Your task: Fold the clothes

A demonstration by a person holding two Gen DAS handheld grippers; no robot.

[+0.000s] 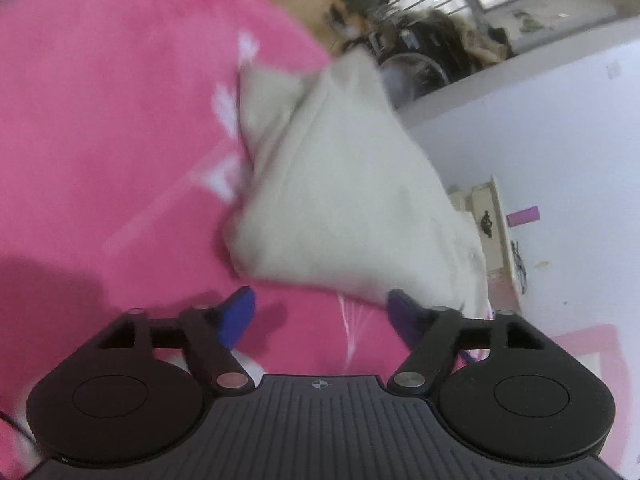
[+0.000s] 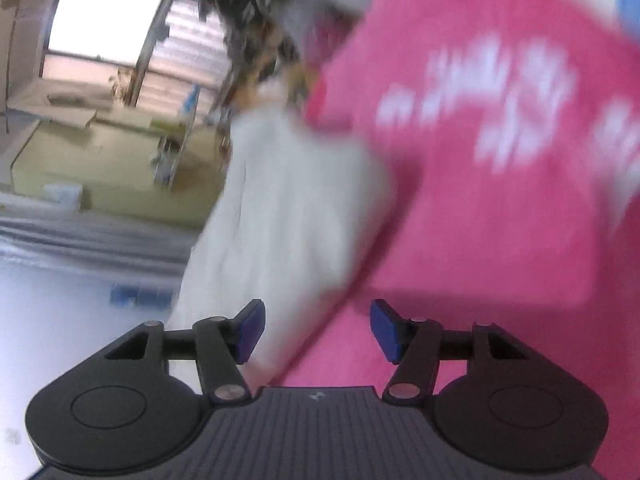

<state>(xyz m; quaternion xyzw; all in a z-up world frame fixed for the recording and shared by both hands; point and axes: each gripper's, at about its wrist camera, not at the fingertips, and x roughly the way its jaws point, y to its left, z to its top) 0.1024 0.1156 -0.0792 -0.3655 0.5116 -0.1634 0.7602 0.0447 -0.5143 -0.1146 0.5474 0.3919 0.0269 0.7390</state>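
Note:
A pale cream garment (image 1: 340, 184) lies in a folded heap on a bright pink cloth with white print (image 1: 100, 140). In the left wrist view my left gripper (image 1: 322, 316) stands open just in front of the heap's near edge, with pink cloth showing between its blue pads and nothing gripped. In the right wrist view the same cream garment (image 2: 288, 208) runs away from my right gripper (image 2: 318, 330), which is open over the seam where cream meets the pink cloth (image 2: 500, 208). Both views are blurred by motion.
A white wall (image 1: 540, 140) and a cream cabinet door (image 1: 496, 220) stand to the right in the left wrist view. A barred window (image 2: 108, 36), a yellowish floor or bench (image 2: 100, 160) and dark clutter (image 2: 256, 40) lie beyond the cloth in the right wrist view.

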